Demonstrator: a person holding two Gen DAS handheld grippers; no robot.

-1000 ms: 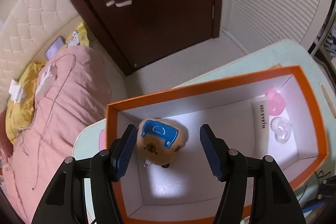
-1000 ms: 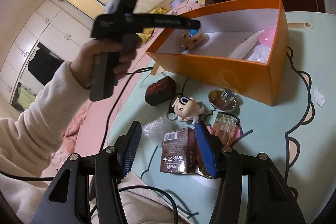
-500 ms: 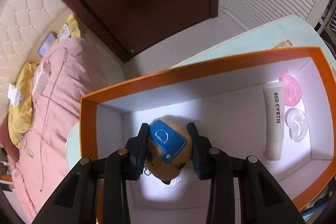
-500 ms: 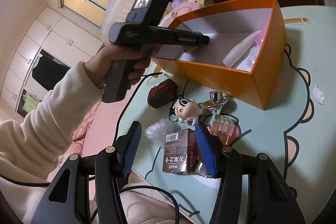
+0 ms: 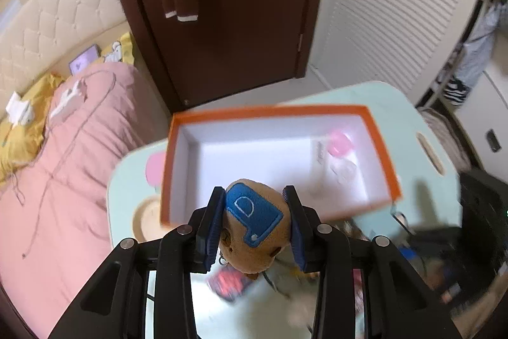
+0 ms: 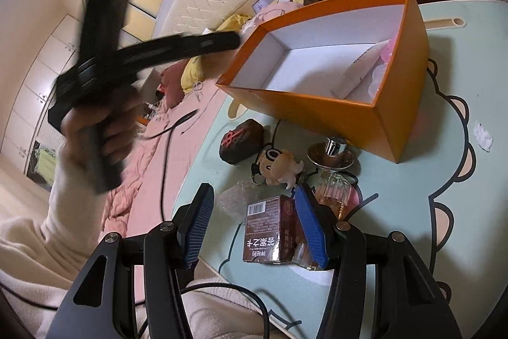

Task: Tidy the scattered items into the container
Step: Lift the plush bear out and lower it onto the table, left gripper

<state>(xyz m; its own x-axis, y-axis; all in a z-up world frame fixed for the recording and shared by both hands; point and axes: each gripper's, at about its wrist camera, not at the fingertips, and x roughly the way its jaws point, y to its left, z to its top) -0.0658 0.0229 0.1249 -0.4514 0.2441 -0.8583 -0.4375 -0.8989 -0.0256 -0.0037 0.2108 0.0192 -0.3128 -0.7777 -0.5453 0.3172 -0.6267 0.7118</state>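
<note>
A brown plush toy [image 5: 270,250] with a blue patch sits between the blue pads of my left gripper [image 5: 253,193]. The pads press its sides, though the jaws are opening slightly. It hangs above the near wall of the orange box [image 5: 377,142], over the table. Inside the box lie a white tube [image 5: 320,154], a pink round piece [image 5: 339,142] and a clear one [image 5: 344,172]. My right gripper [image 6: 254,189] is open, low over a brown carton [image 6: 266,234] that lies on the table. In the right wrist view the orange box [image 6: 333,113] stands behind it.
In front of the box lie a perfume bottle [image 6: 333,186], a small figurine [image 6: 279,167], a dark pouch [image 6: 241,140] and crumpled clear plastic [image 6: 235,199]. A person's hand [image 6: 101,123] holds the blurred left tool. A pink bed [image 5: 63,164] borders the pale green table [image 6: 460,212].
The left gripper shut on the plush toy inside the box, then lifted it up and back over the near wall. The right gripper stayed where it was.
</note>
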